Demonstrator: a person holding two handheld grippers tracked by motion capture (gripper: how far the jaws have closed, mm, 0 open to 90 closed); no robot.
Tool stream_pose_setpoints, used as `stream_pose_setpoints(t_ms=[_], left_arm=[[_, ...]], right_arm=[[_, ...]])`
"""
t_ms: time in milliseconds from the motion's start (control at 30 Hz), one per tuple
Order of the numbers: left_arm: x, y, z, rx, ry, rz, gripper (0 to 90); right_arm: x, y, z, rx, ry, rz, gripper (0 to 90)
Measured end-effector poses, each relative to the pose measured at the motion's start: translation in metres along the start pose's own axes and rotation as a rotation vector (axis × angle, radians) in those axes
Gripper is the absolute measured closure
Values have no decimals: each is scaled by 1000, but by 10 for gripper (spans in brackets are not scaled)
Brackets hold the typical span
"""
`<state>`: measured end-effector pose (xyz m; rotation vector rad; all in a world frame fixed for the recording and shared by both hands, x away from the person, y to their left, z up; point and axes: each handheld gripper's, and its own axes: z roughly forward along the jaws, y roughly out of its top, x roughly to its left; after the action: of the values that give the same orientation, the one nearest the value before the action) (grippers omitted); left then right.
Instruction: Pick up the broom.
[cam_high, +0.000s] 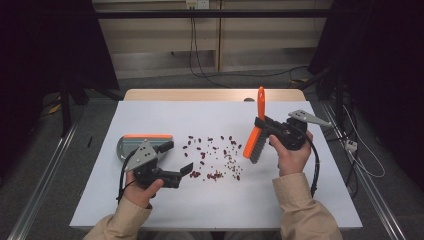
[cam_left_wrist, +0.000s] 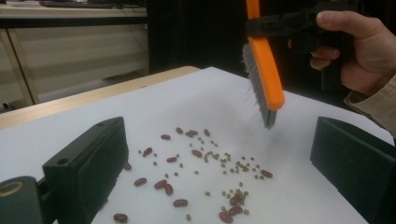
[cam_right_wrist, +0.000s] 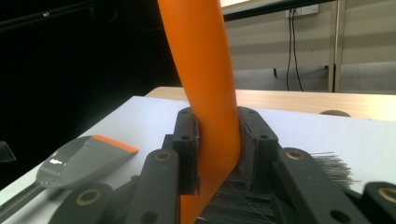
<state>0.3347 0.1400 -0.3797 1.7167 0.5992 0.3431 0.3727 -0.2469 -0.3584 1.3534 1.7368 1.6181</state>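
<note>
Red beans (cam_high: 202, 155) and small green beans (cam_high: 231, 164) lie scattered on the middle of the white table (cam_high: 150, 205). My right gripper (cam_high: 262, 126) is shut on the handle of an orange brush (cam_high: 253, 141), which hangs tilted with its grey bristles down, above the right edge of the beans. The right gripper view has its jaws clamped on the orange handle (cam_right_wrist: 210, 93). My left gripper (cam_high: 178, 157) stands open just left of the beans, with nothing between its jaws. Beyond its jaws, the left gripper view has the beans (cam_left_wrist: 205, 172) and the brush (cam_left_wrist: 264, 70) above them.
A grey dustpan (cam_high: 131, 146) with an orange edge lies on the table at the left, behind the left gripper, and appears again as the dustpan (cam_right_wrist: 84, 161). A wooden strip (cam_high: 210, 95) borders the far edge. Cables run across the floor beyond.
</note>
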Motion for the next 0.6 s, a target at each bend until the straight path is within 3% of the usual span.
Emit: stream_pose_setpoints(t_ms=[233,400,600], left_arm=[[-10,4,22,32,-40,-8,51],[-14,5,39,47,-62,-38,59],[-16,3,58,66,-87,-49,112]], right_arm=[[13,-1,14,-5,22,-5,711],[25,0,23,-1,41,-21,711],[36,-2,34,6,68,-30,712]])
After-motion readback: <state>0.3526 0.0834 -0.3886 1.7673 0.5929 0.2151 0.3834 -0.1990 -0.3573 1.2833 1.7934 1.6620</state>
